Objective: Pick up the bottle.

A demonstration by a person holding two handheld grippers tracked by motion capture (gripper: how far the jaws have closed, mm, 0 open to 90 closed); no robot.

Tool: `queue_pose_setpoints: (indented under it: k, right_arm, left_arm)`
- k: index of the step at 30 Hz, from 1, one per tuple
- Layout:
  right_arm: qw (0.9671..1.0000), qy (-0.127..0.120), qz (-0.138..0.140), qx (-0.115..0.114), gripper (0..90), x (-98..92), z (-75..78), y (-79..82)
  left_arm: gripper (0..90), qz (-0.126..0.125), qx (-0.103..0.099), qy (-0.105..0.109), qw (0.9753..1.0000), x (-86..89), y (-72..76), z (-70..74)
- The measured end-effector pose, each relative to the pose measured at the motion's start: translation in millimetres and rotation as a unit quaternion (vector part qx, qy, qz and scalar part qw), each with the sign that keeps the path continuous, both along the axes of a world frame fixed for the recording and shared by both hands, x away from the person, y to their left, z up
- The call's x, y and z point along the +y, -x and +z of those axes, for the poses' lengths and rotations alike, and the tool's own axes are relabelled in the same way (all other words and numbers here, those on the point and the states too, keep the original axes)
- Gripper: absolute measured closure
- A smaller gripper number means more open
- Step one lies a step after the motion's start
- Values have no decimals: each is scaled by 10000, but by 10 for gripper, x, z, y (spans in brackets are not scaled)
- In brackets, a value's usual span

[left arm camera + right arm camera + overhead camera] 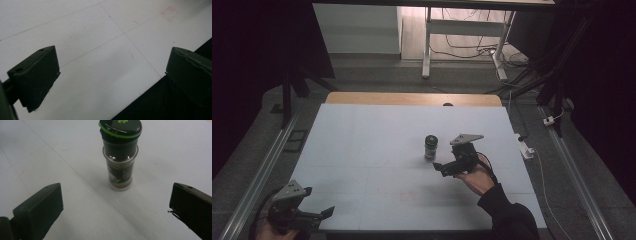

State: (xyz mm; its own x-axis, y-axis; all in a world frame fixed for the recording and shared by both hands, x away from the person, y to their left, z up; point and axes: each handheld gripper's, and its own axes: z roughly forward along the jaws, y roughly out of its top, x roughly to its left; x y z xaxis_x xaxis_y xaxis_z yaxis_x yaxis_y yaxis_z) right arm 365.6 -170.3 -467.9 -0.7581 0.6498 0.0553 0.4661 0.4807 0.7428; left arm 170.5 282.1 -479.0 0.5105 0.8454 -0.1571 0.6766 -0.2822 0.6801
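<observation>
The left gripper (319, 214) is idling wide open and empty at the near left table (362, 140) corner, while the spice jar (431, 147) is standing upright mid-table, and the right gripper (439, 167), gaping empty just beside it, is risking toppling it.

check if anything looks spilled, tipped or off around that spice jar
Nothing stands out. The spice jar stands upright on the white table with its black, green-rimmed lid on and no powder around its base. The right gripper is open just short of it; the left gripper is open at the near edge.
</observation>
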Motion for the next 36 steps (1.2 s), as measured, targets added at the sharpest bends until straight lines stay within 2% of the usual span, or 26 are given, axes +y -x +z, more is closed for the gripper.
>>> queue_pose_setpoints:
  k: [9, 20, 24, 27, 31, 36]
  right_arm:
    - [10000, 45, 40, 78, 0, 130, -124, -205]
    - [9992, 330, 235, 55, 0, 320, -329, -423]
    - [9990, 369, 262, 47, 65, 344, -372, -459]
    - [9990, 339, 292, -18, 146, 330, -383, -480]
    - [9990, 209, 383, 107, 261, 300, -391, -511]
    - [9984, 190, 524, 71, 380, 301, -391, -519]
  left_arm:
    - [0, -12, -4, 12, 10000, 3, 1, 0]
    - [0, -18, 1, 18, 10000, 5, 1, -2]
    - [0, -20, -1, 13, 10000, 5, 3, -2]
    - [0, -19, 1, 7, 10000, 4, 4, -2]
    - [0, -17, 6, 4, 10000, 2, 3, -3]
    - [0, -27, 8, -6, 10000, -1, 2, -3]
